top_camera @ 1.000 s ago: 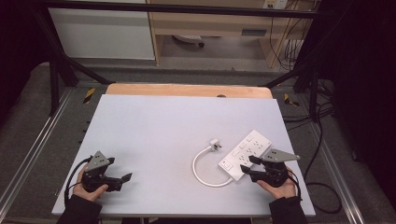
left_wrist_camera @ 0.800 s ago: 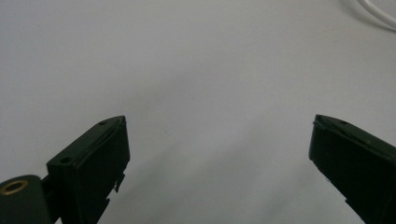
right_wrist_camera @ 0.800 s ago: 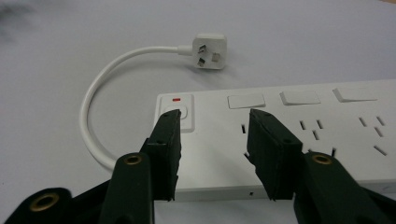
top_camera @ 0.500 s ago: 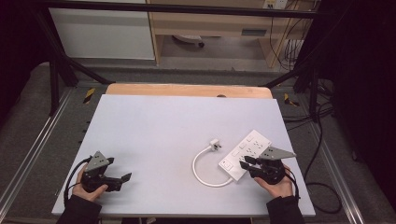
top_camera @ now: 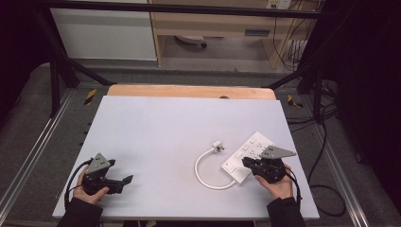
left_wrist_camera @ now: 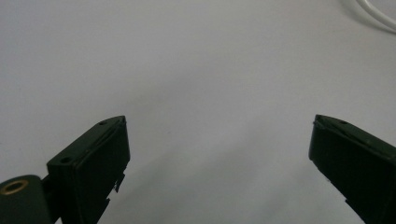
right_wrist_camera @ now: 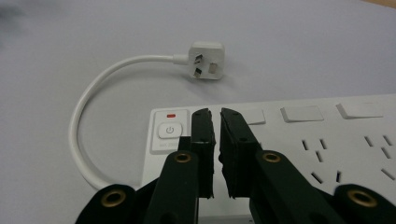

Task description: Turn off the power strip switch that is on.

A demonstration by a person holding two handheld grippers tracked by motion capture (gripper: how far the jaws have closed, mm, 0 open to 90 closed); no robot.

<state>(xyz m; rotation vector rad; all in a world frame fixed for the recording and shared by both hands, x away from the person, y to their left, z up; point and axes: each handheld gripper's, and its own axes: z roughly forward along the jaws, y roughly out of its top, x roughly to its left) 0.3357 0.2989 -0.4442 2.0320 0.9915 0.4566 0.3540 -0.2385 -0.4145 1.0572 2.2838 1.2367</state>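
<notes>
A white power strip (top_camera: 247, 152) lies at the right of the pale table (top_camera: 189, 123), its short white cable (top_camera: 203, 175) looping round to a plug (top_camera: 217, 146) that rests prongs up. My right gripper (top_camera: 246, 162) hovers over the strip's near end. In the right gripper view its jaws (right_wrist_camera: 215, 112) have just been closing. They stand almost together with nothing between them, above the strip (right_wrist_camera: 327, 135) beside the power button (right_wrist_camera: 170, 130). The plug (right_wrist_camera: 205, 58) lies beyond. My left gripper (top_camera: 126, 179) rests at the front left with jaws wide open (left_wrist_camera: 219, 121) over bare table.
A wooden strip (top_camera: 189, 91) runs along the table's far edge. Metal frame rails and dark cables (top_camera: 326, 189) flank the table on the floor. A piece of the white cable (left_wrist_camera: 373, 11) crosses the top right corner of the left gripper view.
The right gripper's jaws have come together over the strip's near end, with nothing caught between them. The left gripper has stayed put.
</notes>
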